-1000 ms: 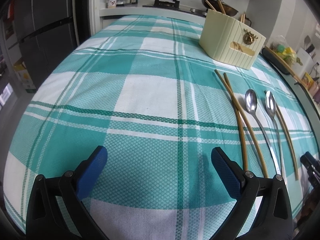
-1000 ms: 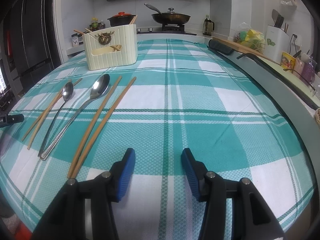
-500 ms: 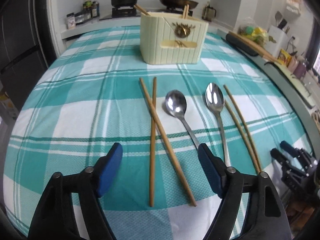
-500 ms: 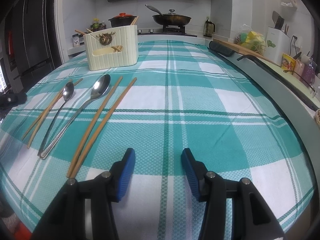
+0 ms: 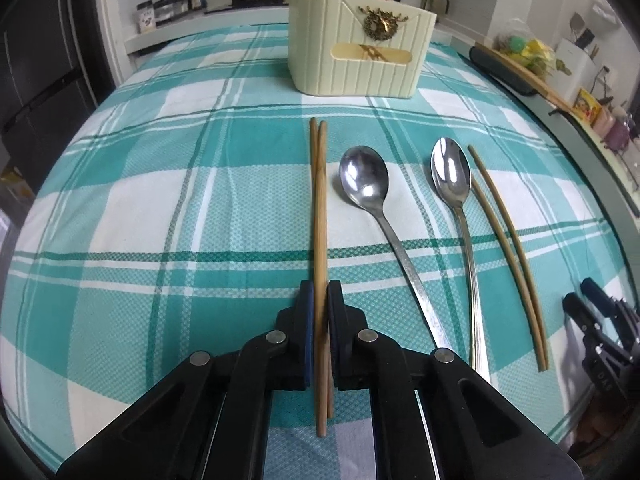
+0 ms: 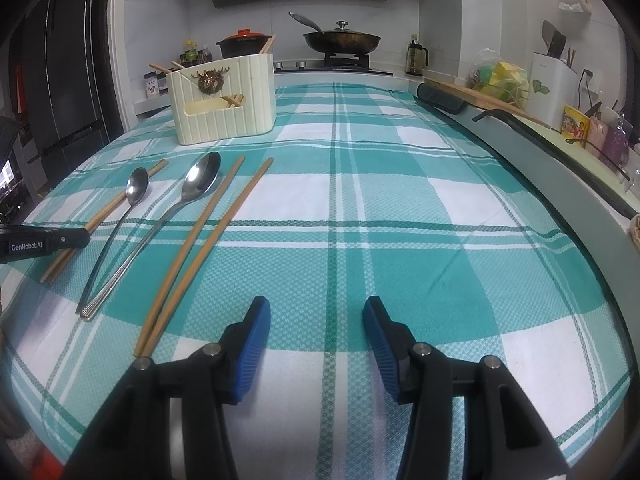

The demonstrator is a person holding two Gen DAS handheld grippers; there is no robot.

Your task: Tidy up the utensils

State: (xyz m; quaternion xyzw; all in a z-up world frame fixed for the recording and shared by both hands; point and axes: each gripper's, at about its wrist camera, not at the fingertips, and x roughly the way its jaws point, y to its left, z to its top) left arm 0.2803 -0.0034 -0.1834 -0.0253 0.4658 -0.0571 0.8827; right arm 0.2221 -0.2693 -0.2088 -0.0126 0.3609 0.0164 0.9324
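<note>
Between the left tongs point(image 5: 320, 304), chopsticks point(image 5: 319, 200) lengthwise toward the holder point(image 5: 356, 60)

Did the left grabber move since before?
Yes. The left gripper swung right toward the cream utensil holder and shut on the chopstick pair left of the spoons.

Right tongs point(image 6: 316, 316) hang open over the checked cloth, chopsticks point(image 6: 204, 248) and spoons point(image 6: 160, 220) toward the counter's left edge.
</note>
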